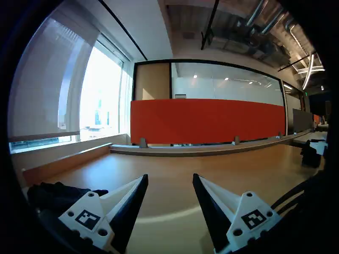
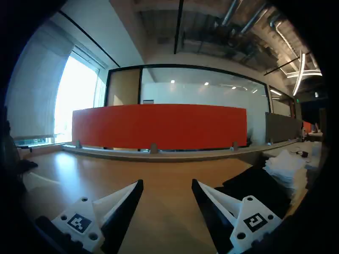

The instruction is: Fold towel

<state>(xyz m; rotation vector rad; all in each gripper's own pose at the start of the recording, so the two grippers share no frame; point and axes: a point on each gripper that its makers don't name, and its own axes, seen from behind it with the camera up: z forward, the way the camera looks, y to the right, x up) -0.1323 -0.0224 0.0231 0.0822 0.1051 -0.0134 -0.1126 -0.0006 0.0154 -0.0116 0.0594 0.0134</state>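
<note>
My left gripper (image 1: pixel 169 177) is open above the bare wooden table (image 1: pixel 169 165), with nothing between its fingers. A dark crumpled cloth (image 1: pixel 55 194) lies just left of its left finger. My right gripper (image 2: pixel 167 182) is also open and empty, low over the same table (image 2: pixel 165 169). Just to the right of its right finger lies a flat black cloth (image 2: pixel 254 181). Past that cloth stands a stack of folded white towels (image 2: pixel 288 169).
An orange divider panel (image 1: pixel 203 120) runs along the table's far edge, seen again as the orange panel (image 2: pixel 159 126) in the right gripper view. A black object (image 1: pixel 310 155) sits at the table's right side. Bright windows (image 1: pixel 99 101) line the left wall.
</note>
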